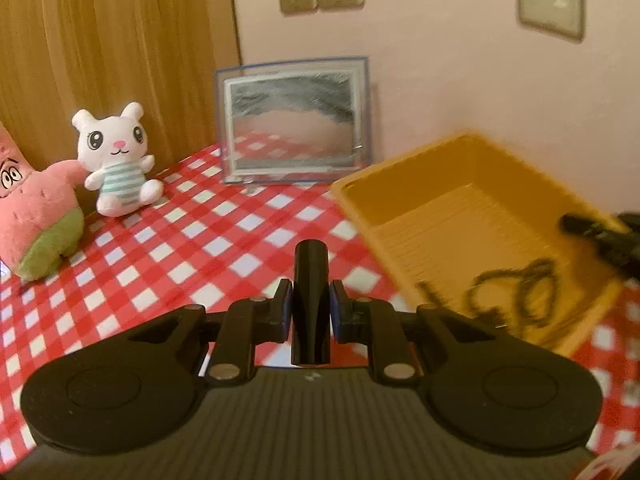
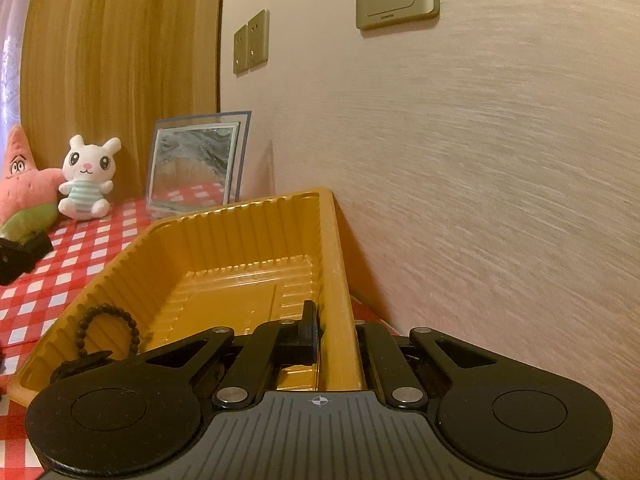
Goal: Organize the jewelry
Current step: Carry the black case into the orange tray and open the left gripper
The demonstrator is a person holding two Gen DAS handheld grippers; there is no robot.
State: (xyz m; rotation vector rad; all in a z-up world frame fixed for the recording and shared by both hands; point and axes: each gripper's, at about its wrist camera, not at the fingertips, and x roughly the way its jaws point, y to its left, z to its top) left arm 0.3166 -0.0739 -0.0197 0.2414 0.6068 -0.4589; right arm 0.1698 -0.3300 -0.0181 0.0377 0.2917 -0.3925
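Pale textured wall (image 2: 500, 184) with socket plates, wood panel to its left; bench under a red-and-white checked cloth (image 1: 192, 240). Yellow ribbed tray (image 2: 224, 256) sits against the wall, right of a glass-framed sand picture (image 1: 294, 120). Pink star plush (image 1: 36, 208) and white bunny plush (image 1: 116, 156) sit at the far left. Left wrist view: left gripper (image 1: 311, 308) is clamped narrowly on a black tapered cylinder (image 1: 311, 272), held clear above the cloth; the tray is motion-blurred, dark beaded loops just visible inside it. Right wrist view is sharp: a dark beaded bracelet (image 2: 108, 332) leans at the tray's near-left corner, with a second dark item below it, too hidden to identify. Right gripper (image 2: 336, 332) is closed on the tray's right wall, one finger inside, one outside.
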